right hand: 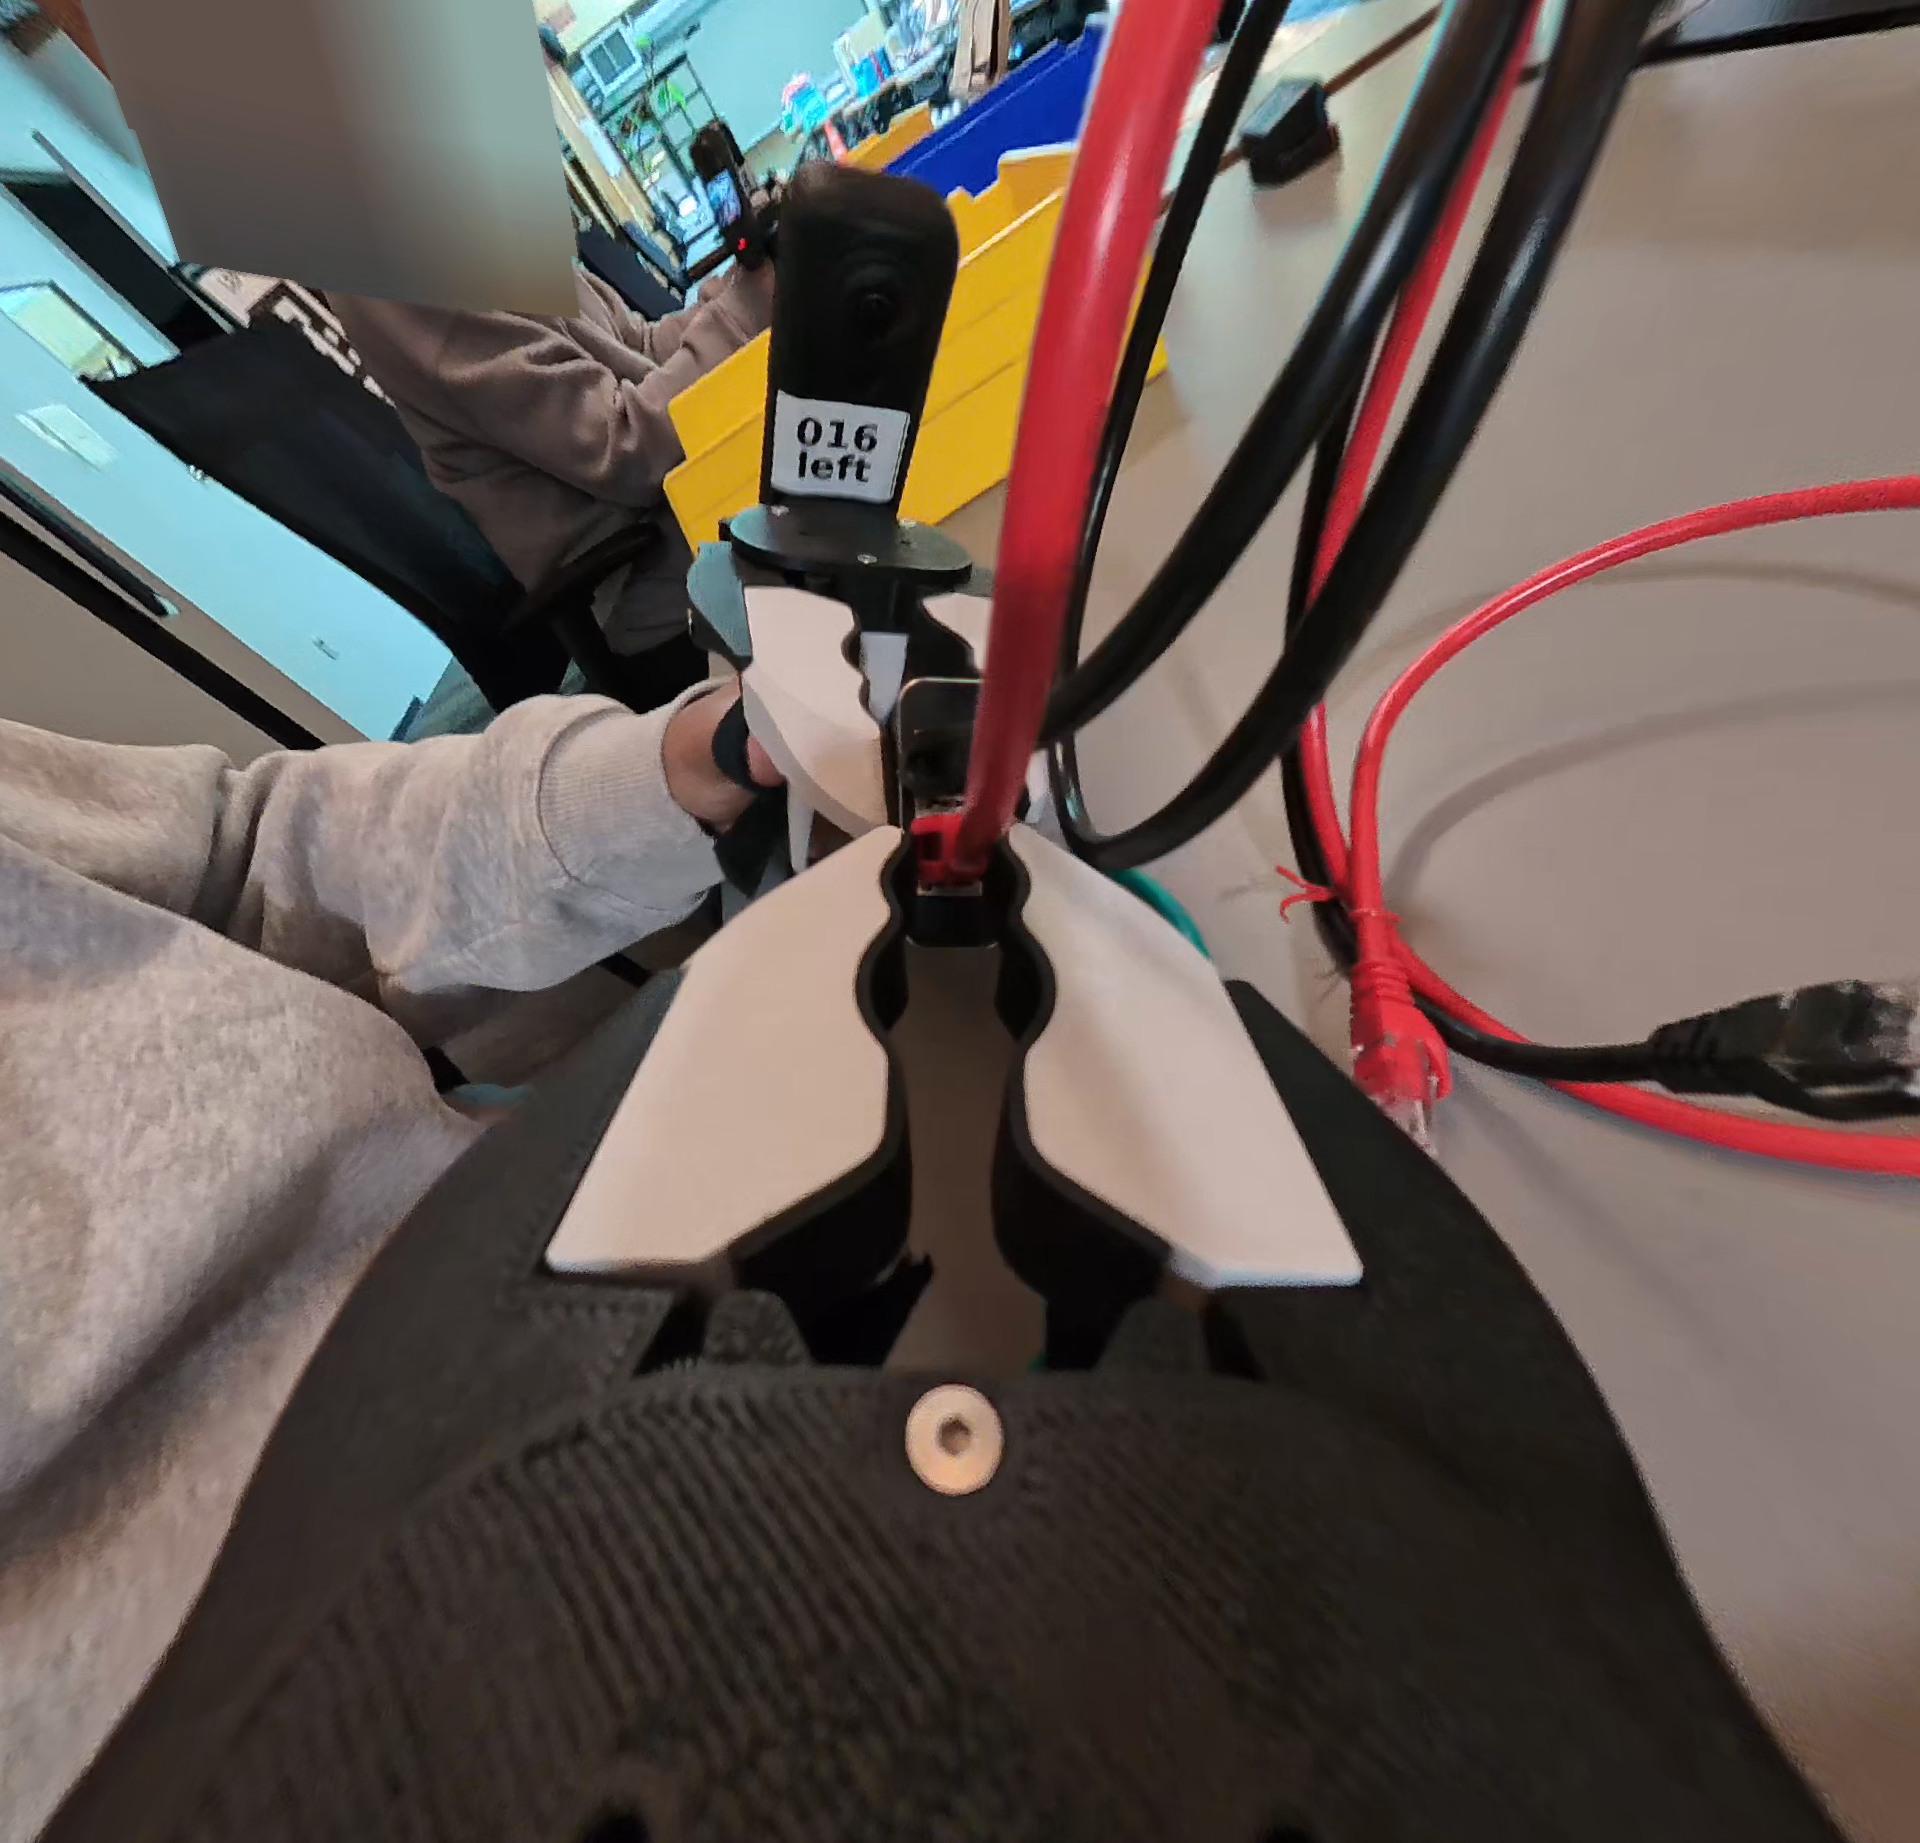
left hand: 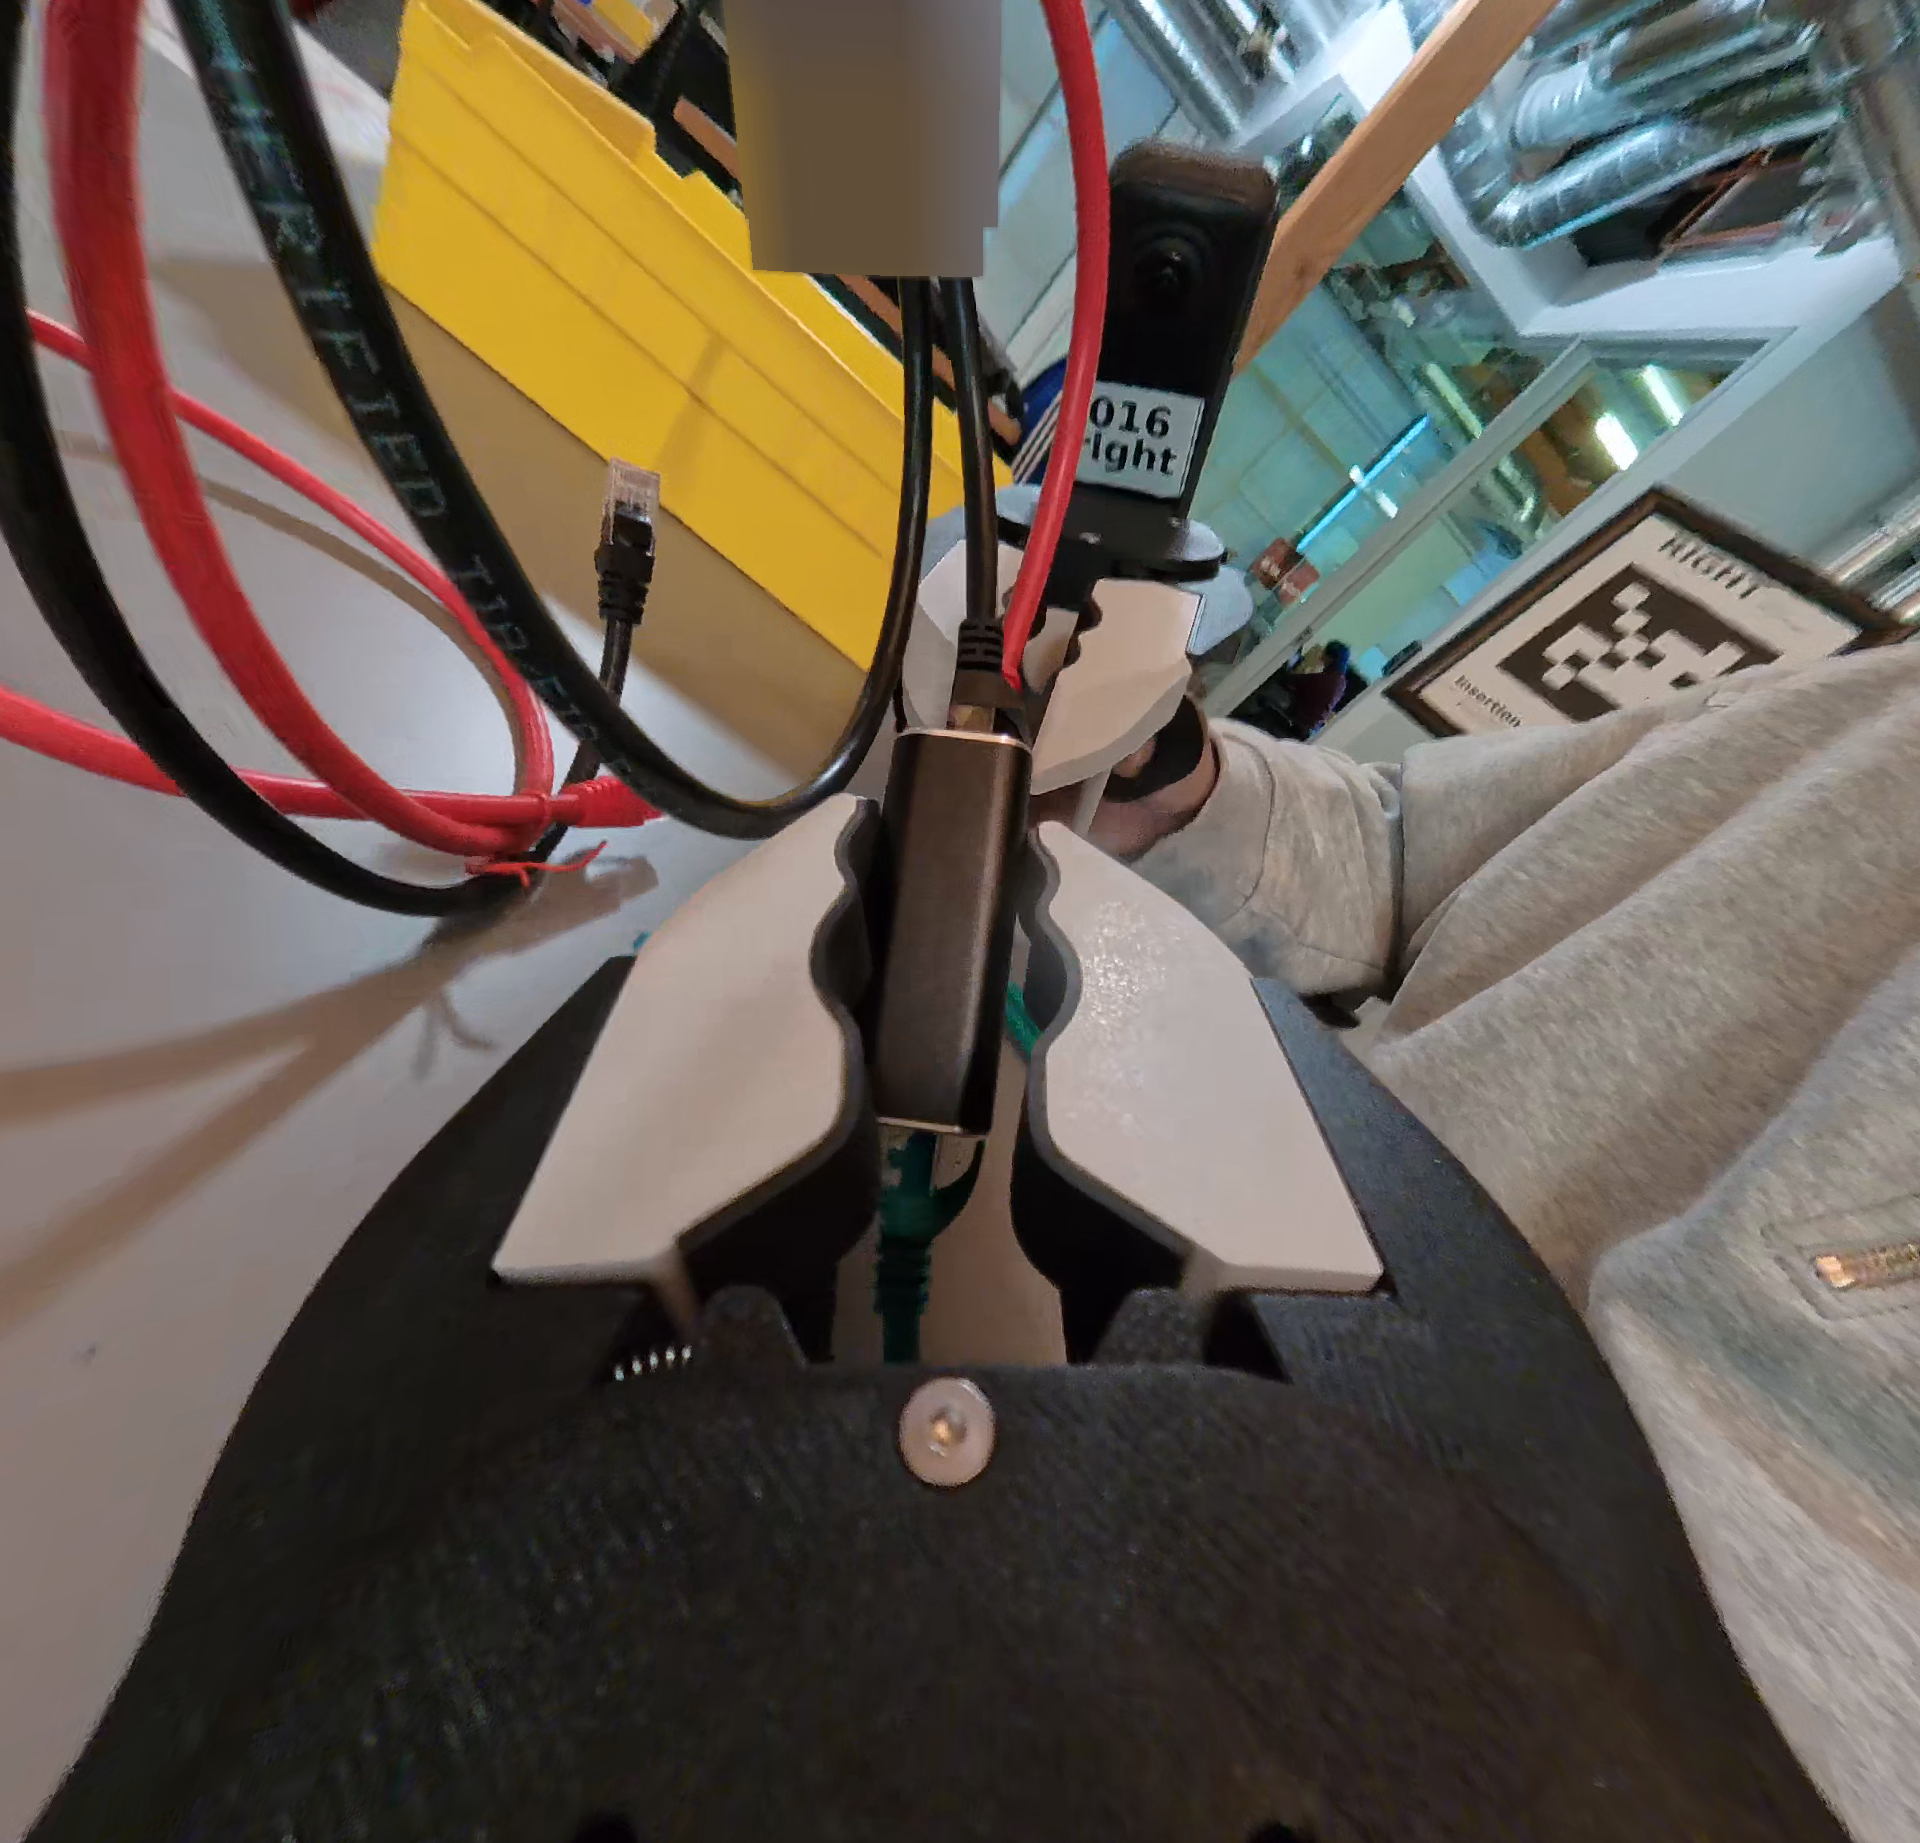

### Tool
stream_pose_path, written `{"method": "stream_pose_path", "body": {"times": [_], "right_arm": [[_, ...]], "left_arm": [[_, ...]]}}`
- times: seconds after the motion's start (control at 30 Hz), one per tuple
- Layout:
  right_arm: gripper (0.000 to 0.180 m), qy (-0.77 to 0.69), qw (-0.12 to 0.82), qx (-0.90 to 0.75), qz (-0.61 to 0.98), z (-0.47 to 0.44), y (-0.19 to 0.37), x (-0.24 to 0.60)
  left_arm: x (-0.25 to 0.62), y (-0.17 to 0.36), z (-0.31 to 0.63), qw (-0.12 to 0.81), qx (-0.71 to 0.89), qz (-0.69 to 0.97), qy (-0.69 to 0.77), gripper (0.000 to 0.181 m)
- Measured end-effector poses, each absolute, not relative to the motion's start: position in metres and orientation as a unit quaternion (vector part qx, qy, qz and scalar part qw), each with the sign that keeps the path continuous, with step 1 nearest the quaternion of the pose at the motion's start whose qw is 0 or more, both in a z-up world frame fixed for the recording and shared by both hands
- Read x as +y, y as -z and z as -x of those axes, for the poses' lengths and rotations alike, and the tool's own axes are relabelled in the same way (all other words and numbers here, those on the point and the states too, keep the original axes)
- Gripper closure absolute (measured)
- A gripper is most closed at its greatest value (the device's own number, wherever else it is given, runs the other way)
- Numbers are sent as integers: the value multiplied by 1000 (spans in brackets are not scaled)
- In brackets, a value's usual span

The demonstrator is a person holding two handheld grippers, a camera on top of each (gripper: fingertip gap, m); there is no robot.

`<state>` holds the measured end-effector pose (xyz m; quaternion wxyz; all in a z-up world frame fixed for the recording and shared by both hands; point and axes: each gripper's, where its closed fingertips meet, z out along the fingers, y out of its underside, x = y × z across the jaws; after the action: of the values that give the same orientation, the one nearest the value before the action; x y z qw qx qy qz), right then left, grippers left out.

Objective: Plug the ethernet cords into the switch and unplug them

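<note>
Left hand-held gripper clamped on the small black box-shaped switch, raised above the surface; right hand-held gripper pinches the red ethernet cord's plug at the switch's far end.

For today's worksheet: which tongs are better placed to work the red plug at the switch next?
Right. The right tongs already grip the red plug at the switch, which the left tongs hold steady.

Cords loop above the switch; a bin stands on the surface behind it; loose plugs lie beside it.
</note>
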<state>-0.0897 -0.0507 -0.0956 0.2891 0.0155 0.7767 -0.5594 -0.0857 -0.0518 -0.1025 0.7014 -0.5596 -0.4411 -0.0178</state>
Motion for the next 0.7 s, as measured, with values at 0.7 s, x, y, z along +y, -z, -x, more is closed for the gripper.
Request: {"method": "stream_pose_path", "body": {"times": [0.7], "right_arm": [[171,637,271,721,-5,101,75,-50]], "left_arm": [[-45,93,83,741,-407,529,68,156]]}}
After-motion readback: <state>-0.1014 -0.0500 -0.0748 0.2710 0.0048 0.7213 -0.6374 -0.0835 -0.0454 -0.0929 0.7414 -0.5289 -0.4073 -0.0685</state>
